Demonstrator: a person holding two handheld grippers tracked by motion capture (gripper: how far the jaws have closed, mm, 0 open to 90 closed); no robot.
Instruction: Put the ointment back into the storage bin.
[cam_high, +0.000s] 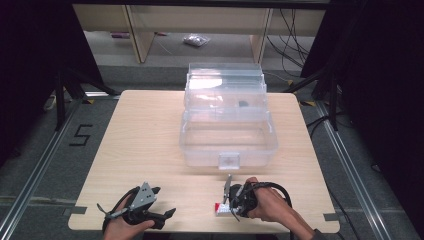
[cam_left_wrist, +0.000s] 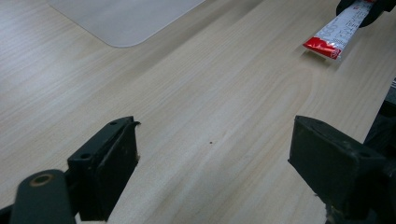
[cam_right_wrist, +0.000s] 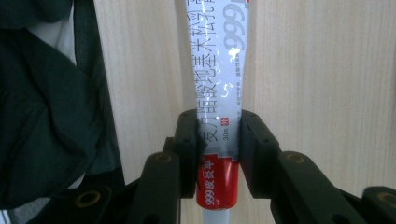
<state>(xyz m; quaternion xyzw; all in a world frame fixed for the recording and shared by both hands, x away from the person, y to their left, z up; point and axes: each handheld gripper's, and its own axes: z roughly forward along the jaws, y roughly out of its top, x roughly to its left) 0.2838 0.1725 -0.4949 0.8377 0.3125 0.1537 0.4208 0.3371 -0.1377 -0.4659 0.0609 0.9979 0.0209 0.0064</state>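
A white tube with a red end (cam_high: 219, 208) lies near the table's front edge, right of centre. My right gripper (cam_high: 226, 204) is shut on it; in the right gripper view both black pads press the tube (cam_right_wrist: 219, 70) from either side just above its red band, with my right gripper (cam_right_wrist: 217, 149) pointing down at the wood. At the front left, my left gripper (cam_high: 164, 201) stands open over bare table. The left gripper view has its jaws wide apart around my left gripper (cam_left_wrist: 212, 154) with nothing between them, and the tube (cam_left_wrist: 336, 30) farther off at the upper right.
A large clear plastic box (cam_high: 227, 130) with its lid raised stands in the middle of the wooden table (cam_high: 140, 140); its corner (cam_left_wrist: 121, 18) reaches into the left gripper view. Dark clothing (cam_right_wrist: 42, 93) hangs left of the right gripper's jaws. Black stands and cables flank the table.
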